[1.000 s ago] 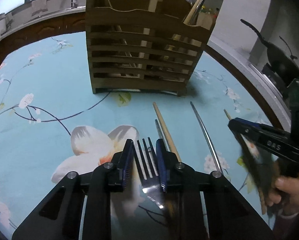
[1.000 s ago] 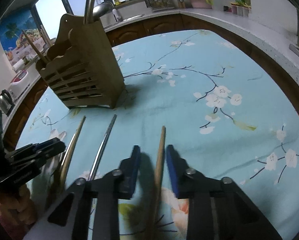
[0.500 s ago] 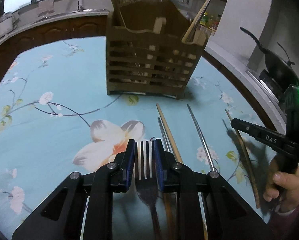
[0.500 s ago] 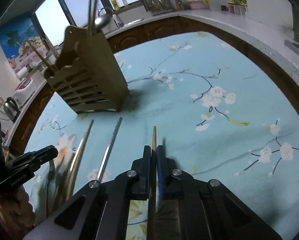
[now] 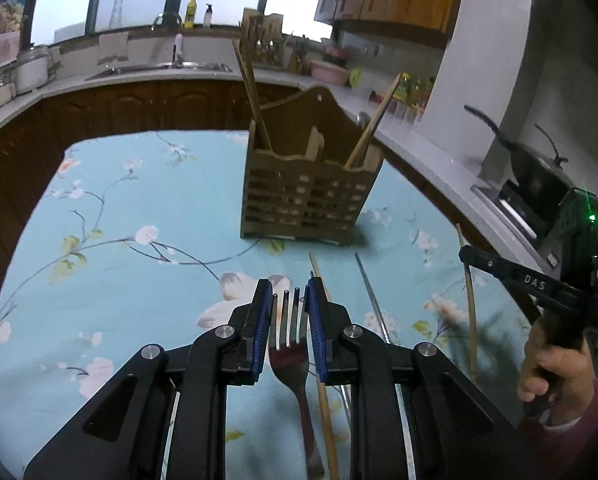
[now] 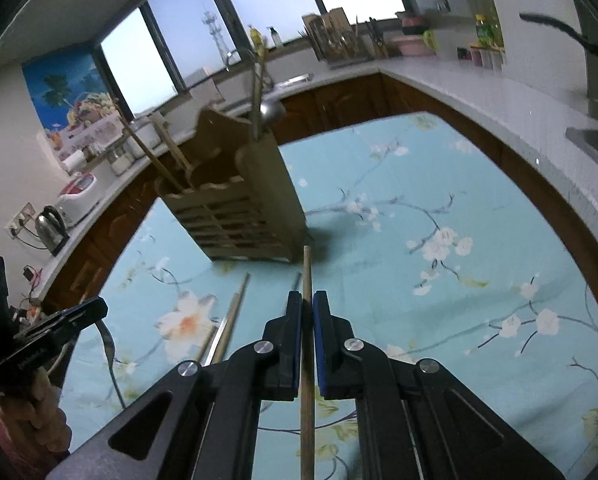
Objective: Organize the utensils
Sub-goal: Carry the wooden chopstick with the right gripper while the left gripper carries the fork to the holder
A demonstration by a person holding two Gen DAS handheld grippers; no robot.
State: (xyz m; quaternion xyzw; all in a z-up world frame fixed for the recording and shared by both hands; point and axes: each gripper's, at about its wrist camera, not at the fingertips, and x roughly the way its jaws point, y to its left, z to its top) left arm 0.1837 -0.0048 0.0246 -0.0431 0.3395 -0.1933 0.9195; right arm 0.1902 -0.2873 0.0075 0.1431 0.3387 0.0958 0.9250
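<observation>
On the table's pale blue cloth printed with blossom branches (image 5: 111, 240), a slatted brown wooden utensil caddy (image 5: 311, 196) stands upright, holding wooden chopsticks and a metal ladle. Left gripper (image 5: 287, 312), black with blue pads: jaws pinching a silver metal fork (image 5: 289, 356) by its head, tines forward, raised above the cloth. Right gripper (image 6: 307, 320), same make: jaws pressed together on a single wooden chopstick (image 6: 307, 280), tip pointing toward the caddy's base. Lying loose on the cloth between caddy and grippers: one wooden chopstick (image 5: 317, 272) and one thin metal chopstick (image 5: 369, 292), near each other.
</observation>
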